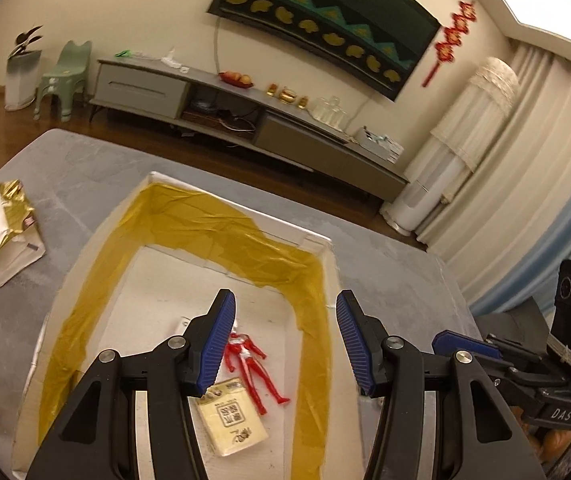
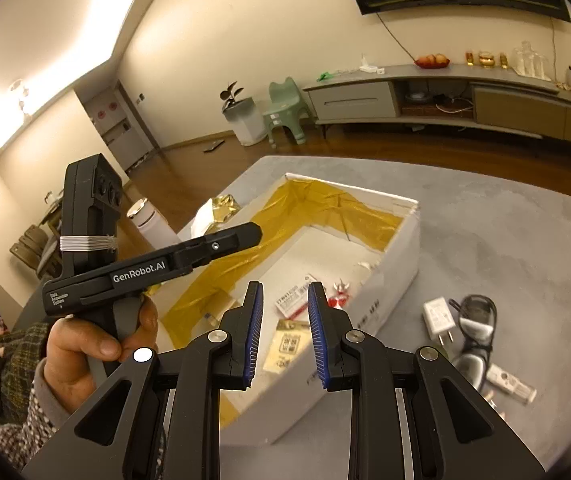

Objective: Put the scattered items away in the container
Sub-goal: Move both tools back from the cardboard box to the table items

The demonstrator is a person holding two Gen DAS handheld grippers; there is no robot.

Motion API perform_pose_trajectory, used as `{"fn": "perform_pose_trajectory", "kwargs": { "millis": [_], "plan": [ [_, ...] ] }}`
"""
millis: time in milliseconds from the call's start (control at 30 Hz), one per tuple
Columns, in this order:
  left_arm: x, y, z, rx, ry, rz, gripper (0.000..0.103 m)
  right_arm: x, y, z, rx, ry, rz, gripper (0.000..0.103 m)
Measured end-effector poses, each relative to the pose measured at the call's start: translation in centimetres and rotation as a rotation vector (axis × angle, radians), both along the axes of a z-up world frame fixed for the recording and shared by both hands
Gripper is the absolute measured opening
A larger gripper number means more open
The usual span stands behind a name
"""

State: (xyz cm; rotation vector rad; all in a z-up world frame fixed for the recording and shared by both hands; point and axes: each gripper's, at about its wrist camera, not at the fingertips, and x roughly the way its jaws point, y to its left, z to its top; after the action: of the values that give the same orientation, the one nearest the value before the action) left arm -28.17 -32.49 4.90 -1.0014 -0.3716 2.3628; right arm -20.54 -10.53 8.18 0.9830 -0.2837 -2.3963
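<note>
A white box [image 1: 93,236] lined with gold foil lies open on the grey mat. Inside it are a red toy figure [image 1: 251,364] and a pale yellow packet [image 1: 231,420]. My left gripper [image 1: 285,304] hovers open over them, holding nothing. My right gripper [image 2: 285,292] is open and empty above the box's near wall [image 2: 397,264]; through its gap I see the packet [image 2: 287,346], a white label card [image 2: 291,302] and part of the figure [image 2: 339,296]. Outside the box on the right lie a white charger plug [image 2: 439,318], a black cable bundle [image 2: 475,320] and a small white carton [image 2: 511,382].
A hand [image 2: 85,344] holds the left gripper [image 2: 255,234] over the box's left side. A gold-and-white bag [image 1: 5,232] lies left of the box, and a white flask [image 2: 153,224] stands beyond it. The grey mat [image 2: 505,240] ends at wooden floor before a long cabinet [image 2: 425,76].
</note>
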Motion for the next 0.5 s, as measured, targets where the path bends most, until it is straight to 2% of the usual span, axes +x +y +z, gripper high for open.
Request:
{"fn": "perform_pose_trajectory", "kwargs": {
  "millis": [233, 500],
  "plan": [
    [2.8, 4.8, 0.6, -0.060, 0.051, -0.124, 0.054, 2.7, 3.7, -1.4, -0.025, 0.012, -0.054, 0.025],
    [5.6, 10.3, 0.1, -0.128, 0.064, -0.250, 0.054, 2.8, 8.6, -3.6, -0.040, -0.046, -0.147, 0.025]
  ]
}}
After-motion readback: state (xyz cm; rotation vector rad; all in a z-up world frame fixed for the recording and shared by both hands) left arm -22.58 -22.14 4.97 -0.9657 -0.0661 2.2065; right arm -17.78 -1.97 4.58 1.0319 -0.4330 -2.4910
